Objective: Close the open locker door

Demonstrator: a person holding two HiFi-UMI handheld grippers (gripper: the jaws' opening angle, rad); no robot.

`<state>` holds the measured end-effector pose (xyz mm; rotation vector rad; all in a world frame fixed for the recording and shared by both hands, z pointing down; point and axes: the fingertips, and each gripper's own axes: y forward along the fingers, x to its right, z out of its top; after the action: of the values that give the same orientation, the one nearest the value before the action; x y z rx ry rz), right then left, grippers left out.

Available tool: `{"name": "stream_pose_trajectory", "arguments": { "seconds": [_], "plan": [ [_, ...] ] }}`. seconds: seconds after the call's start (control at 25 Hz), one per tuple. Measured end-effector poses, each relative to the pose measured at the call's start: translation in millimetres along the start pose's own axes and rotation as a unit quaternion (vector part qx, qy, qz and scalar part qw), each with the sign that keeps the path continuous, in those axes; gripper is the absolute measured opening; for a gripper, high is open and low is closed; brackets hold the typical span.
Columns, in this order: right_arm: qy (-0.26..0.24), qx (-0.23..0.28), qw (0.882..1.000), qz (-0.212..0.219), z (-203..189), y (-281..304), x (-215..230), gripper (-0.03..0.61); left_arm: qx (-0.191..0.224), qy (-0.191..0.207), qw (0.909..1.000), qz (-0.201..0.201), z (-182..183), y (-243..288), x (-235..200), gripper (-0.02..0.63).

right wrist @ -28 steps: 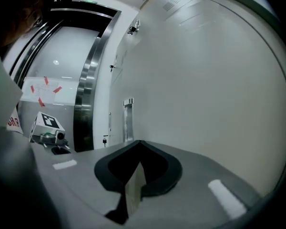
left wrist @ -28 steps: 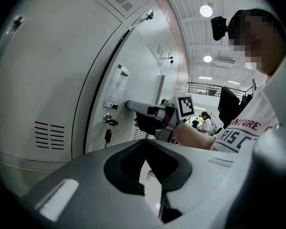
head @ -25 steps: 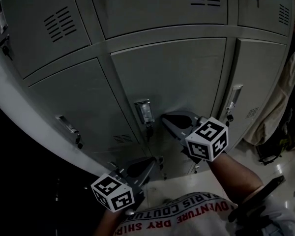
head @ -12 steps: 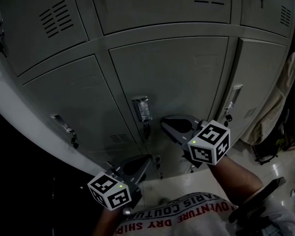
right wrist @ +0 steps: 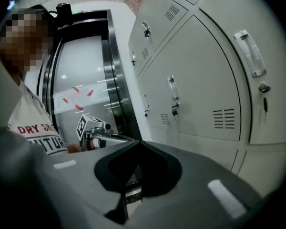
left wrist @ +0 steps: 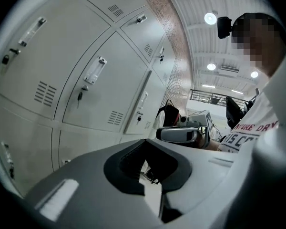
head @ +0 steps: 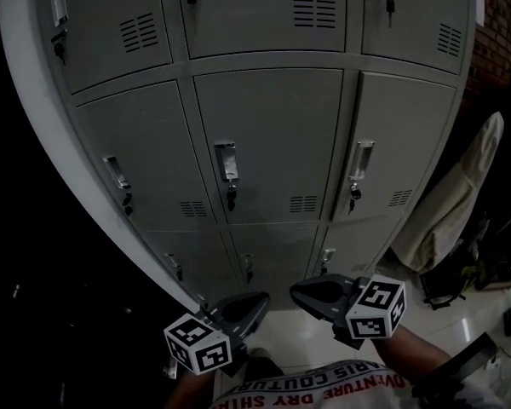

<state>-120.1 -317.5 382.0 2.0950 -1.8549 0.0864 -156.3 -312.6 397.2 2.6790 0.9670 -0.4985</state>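
Note:
A bank of grey lockers (head: 268, 143) fills the head view, and every door I can see lies flush and shut. The middle door carries a handle (head: 226, 162) with a key below it; the door to its right (head: 392, 143) has its own handle (head: 360, 162). My left gripper (head: 260, 301) and right gripper (head: 298, 292) hang low near the person's shirt, well clear of the doors. Both are shut with nothing in them. The left gripper view shows its jaws (left wrist: 145, 147) pressed together; the right gripper view shows the same (right wrist: 136, 147).
A pale cloth (head: 456, 194) hangs to the right of the lockers, with dark items (head: 460, 271) on the glossy floor (head: 494, 313) below it. A brick wall (head: 502, 24) stands at the far right. A metal-framed glass door (right wrist: 86, 80) appears in the right gripper view.
The head view has pulled back from the lockers. My right gripper has dropped away from the middle door's handle area, and both grippers now sit lower and closer to the body.

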Motion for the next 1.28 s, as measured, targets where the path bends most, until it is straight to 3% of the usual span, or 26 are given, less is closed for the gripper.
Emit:
{"name": "stream_pose_trajectory", "arguments": {
  "seconds": [0.16, 0.4, 0.52, 0.76, 0.92, 1.28],
  "plan": [
    [0.023, -0.021, 1.000, -0.005, -41.0, -33.0, -35.2, -0.006, -0.030, -0.006, 0.9995, -0.006, -41.2, -10.7, 46.8, 0.005],
    [0.063, -0.009, 0.998, -0.026, -79.1, -60.0, -98.9, -0.006, -0.026, 0.001, 0.9997, -0.003, -51.7, -51.3, 83.7, 0.006],
    [0.064, 0.001, 0.997, -0.036, -88.6, -61.9, -140.8, -0.006, -0.030, 0.019, 0.9994, 0.001, -65.1, -85.3, 108.1, 0.005],
    [0.067, 0.017, 0.996, -0.051, -118.4, -57.6, -249.0, -0.006, -0.040, 0.047, 0.9977, -0.028, -106.8, -176.9, 174.4, 0.005],
    [0.056, 0.019, 0.996, -0.061, -128.2, -58.4, -302.7, -0.006, -0.034, 0.048, 0.9978, -0.031, -116.8, -224.0, 202.0, 0.005],
    [0.041, 0.024, 0.996, -0.074, -132.0, -64.5, -352.4, -0.006, -0.035, 0.066, 0.9964, -0.041, -125.5, -262.4, 238.9, 0.005]
  ]
}}
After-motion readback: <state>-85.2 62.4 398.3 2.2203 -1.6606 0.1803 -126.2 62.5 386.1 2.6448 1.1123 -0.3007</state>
